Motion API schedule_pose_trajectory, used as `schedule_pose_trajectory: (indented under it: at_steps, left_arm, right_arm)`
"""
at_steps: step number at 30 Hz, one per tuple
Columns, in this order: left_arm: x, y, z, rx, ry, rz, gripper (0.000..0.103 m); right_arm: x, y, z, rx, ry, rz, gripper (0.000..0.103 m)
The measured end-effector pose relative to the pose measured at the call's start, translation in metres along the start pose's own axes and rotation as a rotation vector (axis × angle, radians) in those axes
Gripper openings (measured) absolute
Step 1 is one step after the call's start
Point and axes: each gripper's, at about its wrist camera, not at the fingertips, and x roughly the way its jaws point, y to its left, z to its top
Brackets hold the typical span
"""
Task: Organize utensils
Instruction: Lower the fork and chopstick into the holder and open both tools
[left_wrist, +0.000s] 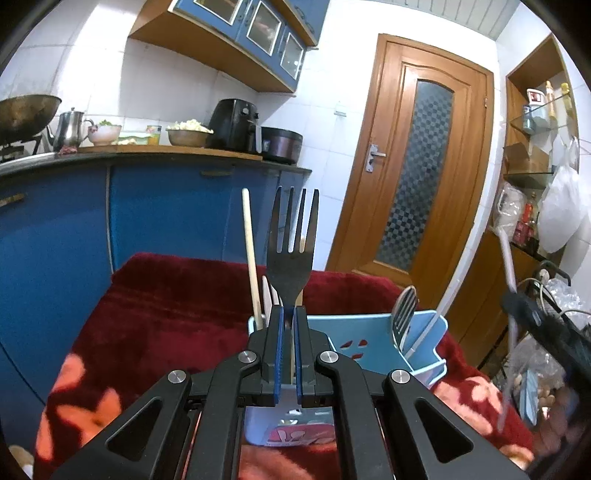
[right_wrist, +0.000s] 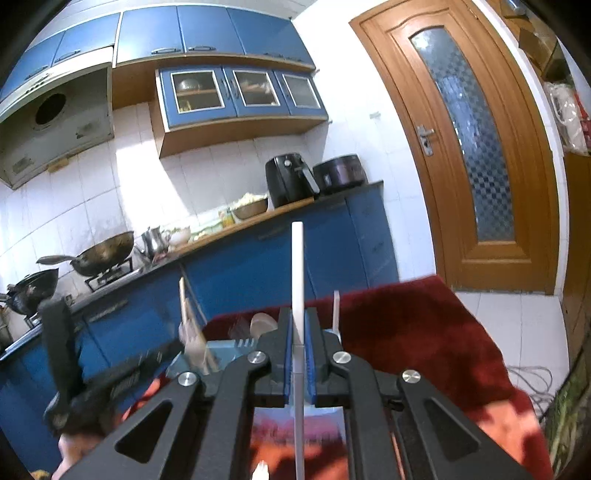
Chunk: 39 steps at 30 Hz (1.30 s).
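Left claw (left_wrist: 289, 314), nearest the left wrist camera, is clamped tight on a black fork (left_wrist: 293, 240) by its neck; tines point up at 12 o'clock, upright. Just beyond the claw sits a light blue utensil holder (left_wrist: 369, 332) on a dark red blanket (left_wrist: 166, 295) with orange flower print. Holder's left compartment, at 11 o'clock from the claw, has a wooden chopstick (left_wrist: 251, 258) standing nearly upright. Right compartment, at 2 o'clock, holds a slotted metal utensil (left_wrist: 404, 314) leaning against the wall, with a thin white stick beside it.

Right claw (right_wrist: 299, 332) in the right wrist view is pinched on a white flat stick-like utensil (right_wrist: 297, 273), upright, pointing to 12 o'clock; which end is up, cannot tell. Holder (right_wrist: 221, 350) shows at 10 o'clock from this claw, blurred, with wooden utensils (right_wrist: 192, 325) sticking out. Black body of the other claw tool (right_wrist: 74, 369) is at 9 o'clock, blurred. Red blanket (right_wrist: 406, 332) runs out to 3 o'clock.

Behind it, blue cabinets (left_wrist: 166, 206) and a wooden door (left_wrist: 417, 155) at 1 o'clock.
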Motion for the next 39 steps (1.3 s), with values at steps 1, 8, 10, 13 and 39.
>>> schedule_pose_trajectory:
  at_steps: [1, 8, 10, 13, 39]
  left_arm:
    - [0.001, 0.001, -0.001, -0.002, 0.004, -0.003, 0.004]
    - [0.009, 0.007, -0.005, -0.023, 0.029, -0.011, 0.004]
    - [0.009, 0.008, -0.005, -0.023, 0.026, -0.011, 0.004]
    - [0.009, 0.008, -0.006, -0.026, 0.024, -0.014, 0.004]
    - [-0.002, -0.004, -0.005, -0.012, 0.048, -0.037, 0.022]
  right_arm:
    - [0.008, 0.001, 0.004, -0.010, -0.021, -0.007, 0.008]
    - [0.044, 0.005, 0.016, -0.053, -0.097, -0.048, 0.008]
    - [0.052, 0.003, 0.015, -0.041, -0.099, -0.049, 0.008]
    - [0.061, 0.001, 0.010, -0.035, -0.091, -0.052, 0.008]
    - [0.036, 0.015, 0.000, -0.066, -0.072, -0.031, 0.031]
